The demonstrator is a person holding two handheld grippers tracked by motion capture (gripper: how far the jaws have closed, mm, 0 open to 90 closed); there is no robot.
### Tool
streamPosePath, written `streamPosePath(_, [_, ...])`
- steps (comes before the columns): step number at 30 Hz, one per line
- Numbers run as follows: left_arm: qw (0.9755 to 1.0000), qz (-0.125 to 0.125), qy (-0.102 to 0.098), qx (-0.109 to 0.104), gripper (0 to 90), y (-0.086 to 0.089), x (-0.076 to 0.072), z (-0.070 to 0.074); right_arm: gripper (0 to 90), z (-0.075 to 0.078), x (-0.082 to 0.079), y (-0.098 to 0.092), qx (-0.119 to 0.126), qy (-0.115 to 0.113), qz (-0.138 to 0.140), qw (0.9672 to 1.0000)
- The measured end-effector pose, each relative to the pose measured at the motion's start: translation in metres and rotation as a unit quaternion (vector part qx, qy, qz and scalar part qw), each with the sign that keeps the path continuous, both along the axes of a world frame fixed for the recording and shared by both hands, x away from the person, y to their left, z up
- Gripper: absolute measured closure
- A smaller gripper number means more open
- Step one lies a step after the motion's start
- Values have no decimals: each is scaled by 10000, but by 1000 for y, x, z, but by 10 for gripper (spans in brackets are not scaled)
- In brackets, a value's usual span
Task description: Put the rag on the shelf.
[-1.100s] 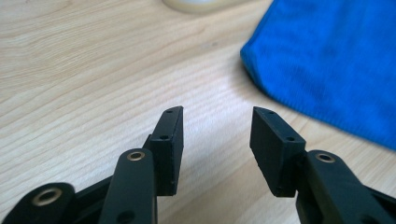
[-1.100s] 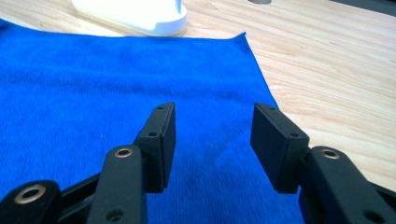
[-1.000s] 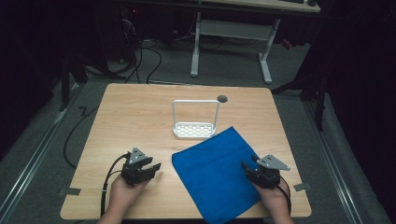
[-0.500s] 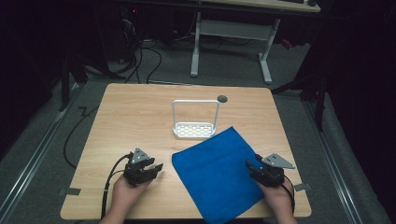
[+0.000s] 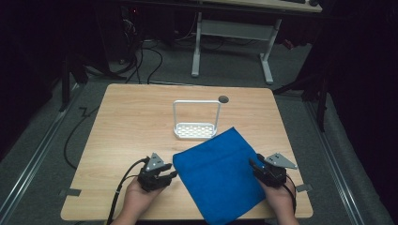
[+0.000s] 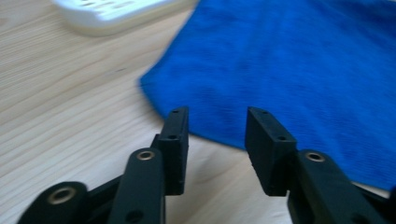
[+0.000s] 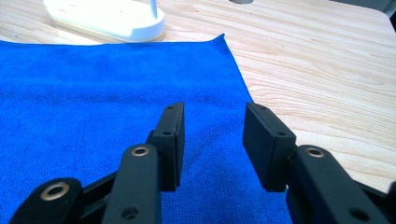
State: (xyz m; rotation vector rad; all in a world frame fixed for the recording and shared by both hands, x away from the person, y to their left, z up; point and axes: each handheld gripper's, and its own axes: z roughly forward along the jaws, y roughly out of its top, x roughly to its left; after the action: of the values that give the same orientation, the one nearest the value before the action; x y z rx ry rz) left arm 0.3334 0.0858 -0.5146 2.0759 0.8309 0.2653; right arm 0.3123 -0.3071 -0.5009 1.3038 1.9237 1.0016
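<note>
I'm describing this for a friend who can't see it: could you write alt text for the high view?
A blue cloth lies flat on a wooden table, with a person's two hands holding a black gripper at each side of it: the left gripper at its left corner, the right gripper at its right edge, both open. Behind the cloth stands a white rack.

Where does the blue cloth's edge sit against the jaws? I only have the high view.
Observer: In the left gripper view, the left hand-held gripper has its jaws apart, just short of the cloth corner.
Operator: And the right one?
Observer: The right hand-held gripper is over the cloth's right edge, jaws apart, nothing pinched.
Operator: Anything close behind the cloth?
Observer: The white rack sits right at its far edge.
</note>
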Motion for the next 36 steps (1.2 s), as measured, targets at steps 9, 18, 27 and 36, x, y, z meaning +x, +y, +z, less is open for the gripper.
streamPosePath(9, [9958, -881, 173, 198, 810, -47, -22, 0, 638, 2, 0, -2, 73, -36, 25, 10000])
streamPosePath(18, [9885, -1396, 296, 505, 900, -74, -35, -11, 765, 6, -3, -6, 185, -41, 93, 9998])
streamPosePath(27, [9879, -1417, 393, 485, 900, -56, -34, -11, 900, 11, -4, -9, 242, -134, 139, 9995])
streamPosePath(36, [9906, -1155, 657, 310, 900, -29, -23, -12, 900, -5, 17, 2, -117, 369, 365, 9986])
